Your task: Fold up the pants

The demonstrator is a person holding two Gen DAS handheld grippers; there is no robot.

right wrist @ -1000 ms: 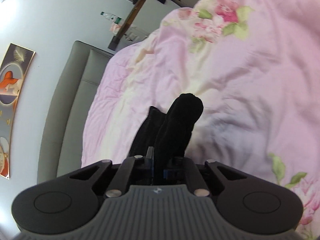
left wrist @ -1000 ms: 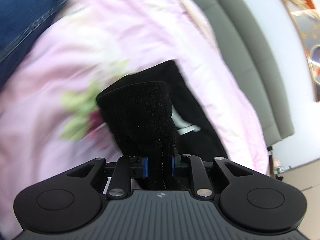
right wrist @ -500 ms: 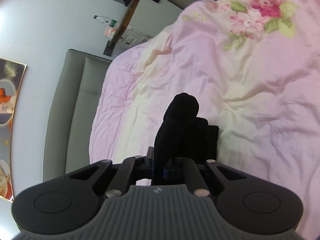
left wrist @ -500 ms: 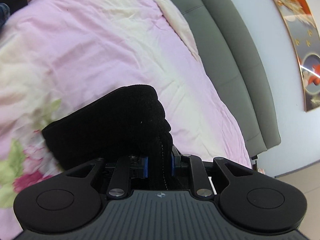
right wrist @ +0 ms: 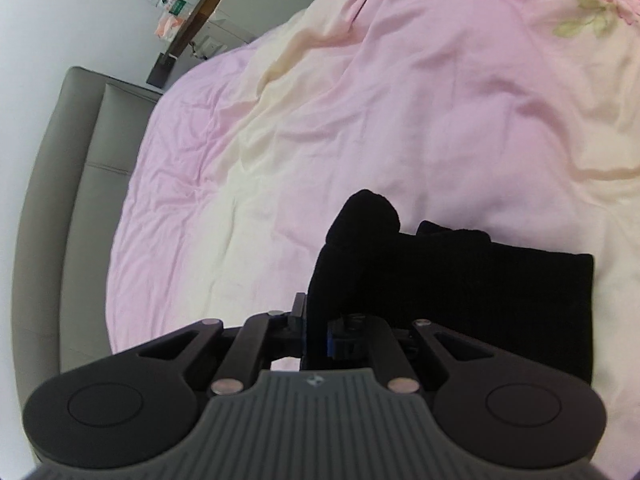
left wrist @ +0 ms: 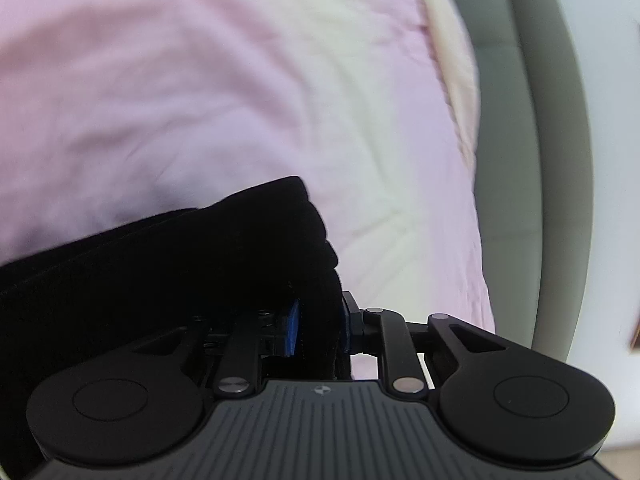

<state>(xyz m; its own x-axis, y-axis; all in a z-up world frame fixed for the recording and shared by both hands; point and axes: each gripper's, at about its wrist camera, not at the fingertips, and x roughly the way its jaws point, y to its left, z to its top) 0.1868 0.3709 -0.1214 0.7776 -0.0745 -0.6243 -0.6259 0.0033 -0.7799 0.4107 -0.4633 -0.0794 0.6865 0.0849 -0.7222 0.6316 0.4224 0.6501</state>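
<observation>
the left gripper [left wrist: 318, 330] was clamped on a bunched fold of the black pants [left wrist: 168, 264], blue pads pressing the cloth from both sides. the right gripper [right wrist: 316, 330] pinched another raised edge of the same pants [right wrist: 460, 280], jaws nearly together. the pink and cream floral bedspread [right wrist: 360, 100] lay under everything, the garment partly resting flat on it. a grey padded headboard [right wrist: 72, 168] ran along the bed's edge.

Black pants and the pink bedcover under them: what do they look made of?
Black pants: thick, matte, soft fabric, maybe knit or fleece; it bunches in rounded rolls at the left gripper. Pink bedcover: thin, smooth woven cloth, likely cotton, with fine creases and a printed flower.
</observation>
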